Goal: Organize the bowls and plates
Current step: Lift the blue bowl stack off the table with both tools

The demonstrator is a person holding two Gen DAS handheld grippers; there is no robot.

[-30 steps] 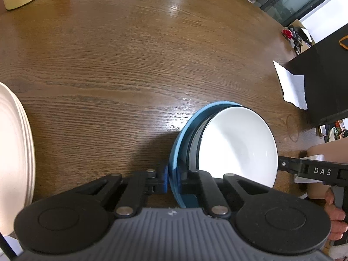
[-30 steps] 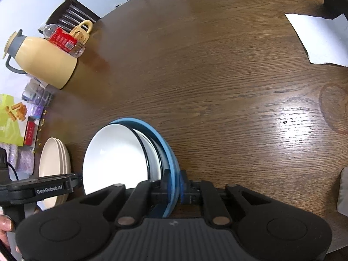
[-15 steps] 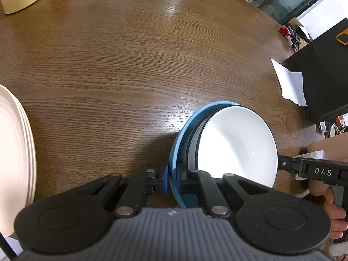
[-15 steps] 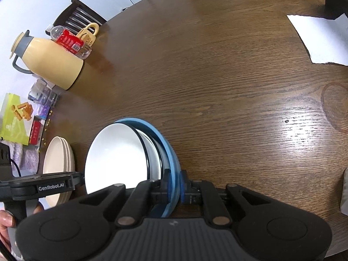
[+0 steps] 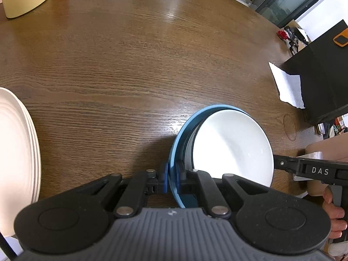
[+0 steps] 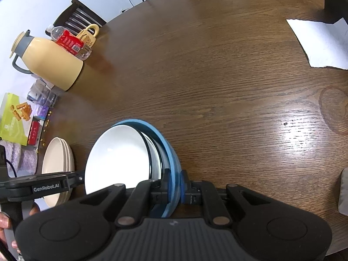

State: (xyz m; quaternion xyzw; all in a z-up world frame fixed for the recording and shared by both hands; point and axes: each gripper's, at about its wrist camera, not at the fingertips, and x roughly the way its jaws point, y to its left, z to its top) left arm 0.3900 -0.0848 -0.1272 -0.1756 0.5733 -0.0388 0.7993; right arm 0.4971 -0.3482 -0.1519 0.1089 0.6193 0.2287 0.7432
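A blue bowl [image 5: 175,152] holds a black-rimmed bowl and, on top, a white bowl [image 5: 232,148]. The stack is above the wooden table [image 5: 130,65]; I cannot tell whether it touches it. My left gripper [image 5: 173,178] is shut on the blue rim at its left side. In the right wrist view the same blue bowl [image 6: 168,145] and white bowl [image 6: 117,156] appear, with my right gripper [image 6: 176,182] shut on the opposite side of the rim. A stack of cream plates [image 6: 56,158] lies to the left of the bowls.
A yellow jug [image 6: 50,65], a bottle and a mug stand at the table's far left edge, with snack packets [image 6: 15,117] below them. A white paper sheet [image 6: 322,43] and a black box [image 5: 322,76] lie at the right. The cream plates [image 5: 15,152] are close to my left gripper.
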